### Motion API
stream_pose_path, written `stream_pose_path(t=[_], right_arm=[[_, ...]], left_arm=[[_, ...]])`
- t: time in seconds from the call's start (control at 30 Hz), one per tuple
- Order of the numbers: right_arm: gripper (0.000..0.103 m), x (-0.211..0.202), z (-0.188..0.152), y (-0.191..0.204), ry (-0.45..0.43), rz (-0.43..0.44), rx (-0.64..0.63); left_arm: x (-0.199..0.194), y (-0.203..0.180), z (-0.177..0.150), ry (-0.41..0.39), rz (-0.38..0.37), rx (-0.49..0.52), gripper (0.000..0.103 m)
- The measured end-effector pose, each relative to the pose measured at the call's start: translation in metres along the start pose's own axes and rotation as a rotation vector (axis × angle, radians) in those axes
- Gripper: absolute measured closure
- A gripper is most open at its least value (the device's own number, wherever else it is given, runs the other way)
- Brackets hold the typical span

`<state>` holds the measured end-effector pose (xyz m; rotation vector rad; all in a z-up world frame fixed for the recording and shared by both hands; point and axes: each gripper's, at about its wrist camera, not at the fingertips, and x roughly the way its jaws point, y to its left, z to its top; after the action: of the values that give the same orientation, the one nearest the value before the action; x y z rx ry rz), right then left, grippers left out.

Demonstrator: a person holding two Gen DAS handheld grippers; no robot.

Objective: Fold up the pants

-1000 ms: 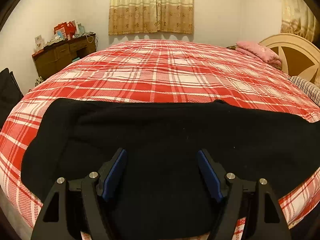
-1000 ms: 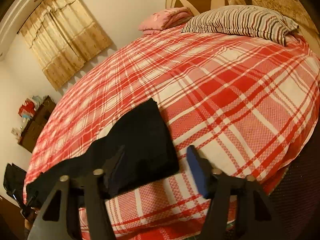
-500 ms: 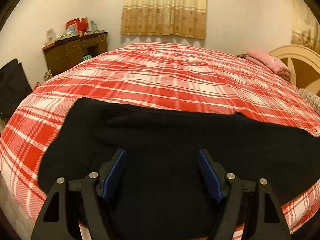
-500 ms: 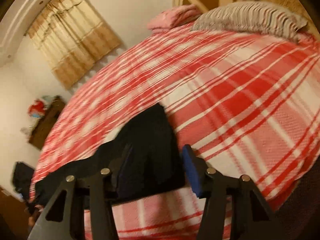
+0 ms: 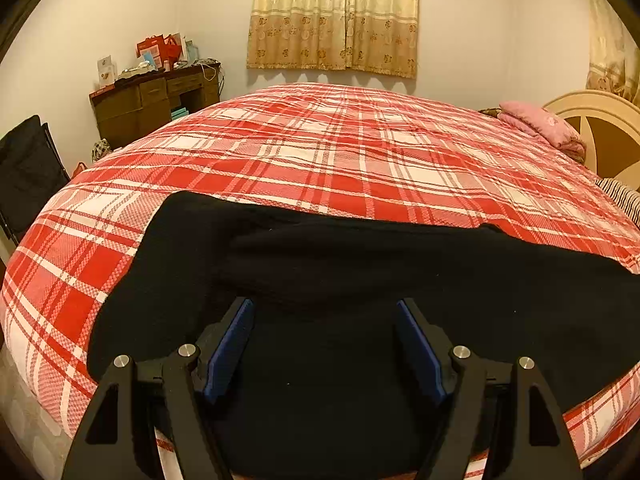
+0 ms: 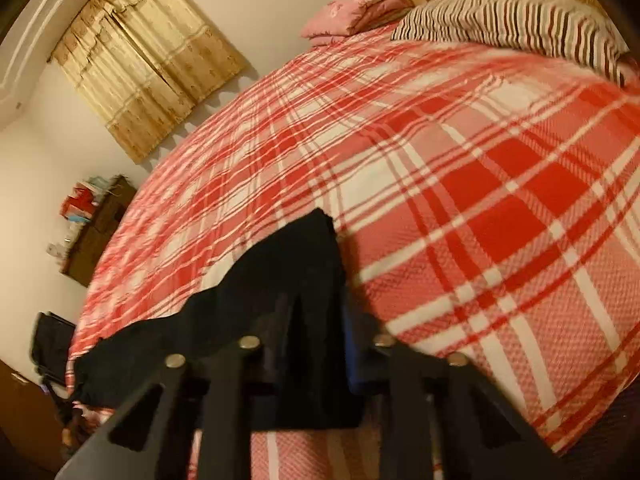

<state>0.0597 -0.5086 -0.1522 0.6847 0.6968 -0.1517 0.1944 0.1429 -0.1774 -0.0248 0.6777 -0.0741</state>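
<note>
The bed (image 5: 360, 152), under a red-and-white plaid cover, is my landmark and fills both views. It carries everything in play: the black pants (image 5: 360, 280) lie spread flat across its near edge, running from the left side of the left-wrist view off to the right.

At the head of the bed sits a striped pillow (image 6: 512, 20), and just beside it a folded pink cloth (image 6: 356, 10). Behind the bed, a yellow curtain (image 5: 332, 12) hangs on the far wall. Left of the bed stands a brown desk (image 5: 152, 104) holding red bags and small boxes; contents too small to identify.

My left gripper (image 5: 325, 344) hangs over the pants at the bed's near edge, jaws wide and released, blue pads clear of the fabric.

My right gripper (image 6: 320, 340) is at one end of the pants (image 6: 304, 264), near the bed's edge. Its jaws are closing with a raised fold of black cloth between them. The view is blurred, and I cannot tell whether the pads press the cloth.
</note>
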Motion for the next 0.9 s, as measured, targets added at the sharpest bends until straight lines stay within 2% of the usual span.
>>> stream_pose_path(t=[0.07,0.17,0.27,0.37,0.57,0.77,0.9], right_arm=[[0.081,-0.003,0.0,-0.006,0.004,0.044,0.026],[0.079,0.0,0.0,-0.004,0.001,0.066,0.024],[0.086,0.001,-0.002,-0.001,-0.008,0.043,0.007],[0.087,-0.008,-0.001,0.001,-0.033,0.088,0.026],[0.087,-0.022,0.003,0.033,-0.102,0.075,-0.034],[0.087,-0.03,0.002,0.077,-0.136,0.086,-0.128],[0.087,-0.027,0.002,0.091,-0.141,0.102,-0.145]], left_arm=[[0.0,0.0,0.0,0.001,-0.002,0.0,0.028],[0.0,-0.001,0.0,0.002,-0.005,-0.004,0.028],[-0.001,0.001,0.001,0.003,-0.011,-0.012,0.028],[-0.005,0.006,0.004,-0.007,-0.001,-0.023,0.028],[-0.01,0.022,0.011,-0.019,-0.007,-0.067,0.028],[-0.019,0.025,0.018,-0.056,0.051,-0.031,0.028],[-0.017,0.035,0.017,-0.051,0.061,-0.045,0.028]])
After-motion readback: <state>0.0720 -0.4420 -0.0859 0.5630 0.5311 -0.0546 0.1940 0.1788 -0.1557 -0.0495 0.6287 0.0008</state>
